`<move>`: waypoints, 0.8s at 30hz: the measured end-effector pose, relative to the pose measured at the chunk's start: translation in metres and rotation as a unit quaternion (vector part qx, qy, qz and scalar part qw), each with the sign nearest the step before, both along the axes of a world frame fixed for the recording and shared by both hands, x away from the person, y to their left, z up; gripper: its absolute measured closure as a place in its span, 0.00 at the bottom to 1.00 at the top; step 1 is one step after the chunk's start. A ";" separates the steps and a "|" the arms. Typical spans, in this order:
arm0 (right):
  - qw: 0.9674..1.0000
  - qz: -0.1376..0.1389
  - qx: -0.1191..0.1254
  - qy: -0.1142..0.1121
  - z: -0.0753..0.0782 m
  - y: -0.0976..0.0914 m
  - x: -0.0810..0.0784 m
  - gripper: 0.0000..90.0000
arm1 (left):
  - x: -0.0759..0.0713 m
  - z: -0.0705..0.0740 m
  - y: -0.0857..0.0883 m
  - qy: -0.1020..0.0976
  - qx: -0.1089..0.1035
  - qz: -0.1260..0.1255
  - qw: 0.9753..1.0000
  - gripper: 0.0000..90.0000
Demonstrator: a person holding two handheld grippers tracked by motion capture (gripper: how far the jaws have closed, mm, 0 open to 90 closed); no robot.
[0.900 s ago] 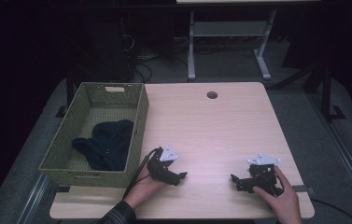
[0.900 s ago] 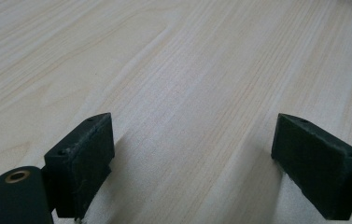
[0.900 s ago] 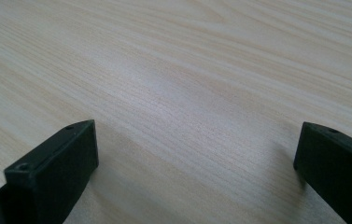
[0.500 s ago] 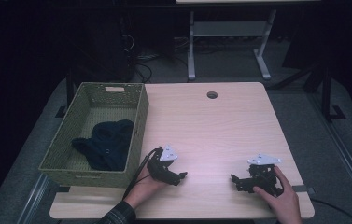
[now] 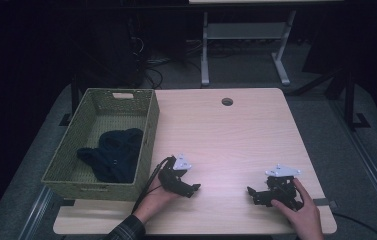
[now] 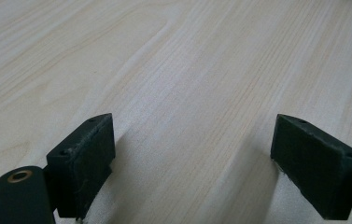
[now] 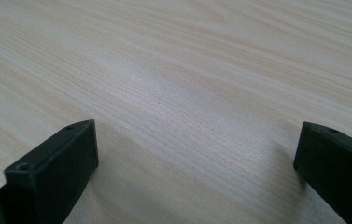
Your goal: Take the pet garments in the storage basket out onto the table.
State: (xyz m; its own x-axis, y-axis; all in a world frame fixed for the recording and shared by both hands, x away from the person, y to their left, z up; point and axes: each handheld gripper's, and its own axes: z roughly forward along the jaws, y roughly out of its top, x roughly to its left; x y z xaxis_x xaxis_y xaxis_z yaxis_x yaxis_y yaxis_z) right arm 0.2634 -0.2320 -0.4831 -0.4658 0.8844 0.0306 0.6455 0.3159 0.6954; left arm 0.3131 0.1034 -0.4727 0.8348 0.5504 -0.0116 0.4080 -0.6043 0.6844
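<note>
My left gripper [image 5: 192, 189] rests on the light wooden table [image 5: 236, 135] near its front edge, just right of the basket. In the left gripper view its jaws stand wide apart over bare wood, so the left gripper [image 6: 192, 154] is open and holds nothing. My right gripper [image 5: 254, 195] lies at the front right of the table under a hand. Its jaws also stand wide in the right gripper view, with only wood grain between them; the right gripper [image 7: 197, 154] is open.
A green woven basket [image 5: 148, 125] stands at the table's left side with a dark blue cloth [image 5: 113, 155] bunched inside. A round cable hole [image 5: 227, 101] sits at the far middle of the table. A metal stand's legs [image 5: 243, 55] rise on the floor behind.
</note>
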 end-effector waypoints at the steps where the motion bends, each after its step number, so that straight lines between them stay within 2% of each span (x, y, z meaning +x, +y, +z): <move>1: 1.000 0.000 -0.001 -0.001 0.000 0.000 0.000 0.00 | 0.000 0.000 0.000 0.002 -0.001 0.002 1.000 0.15; 8: 1.000 0.001 -0.001 -0.002 0.000 0.000 0.000 0.00 | 0.001 0.002 0.002 0.007 -0.006 0.005 1.000 0.15; 15: 1.000 0.001 -0.001 -0.002 0.000 0.000 0.000 0.00 | 0.002 0.003 0.000 0.012 0.003 0.002 1.000 0.15; 24: 1.000 0.001 -0.001 -0.002 0.000 0.000 0.000 0.00 | 0.004 0.012 0.002 0.012 -0.002 0.006 1.000 0.15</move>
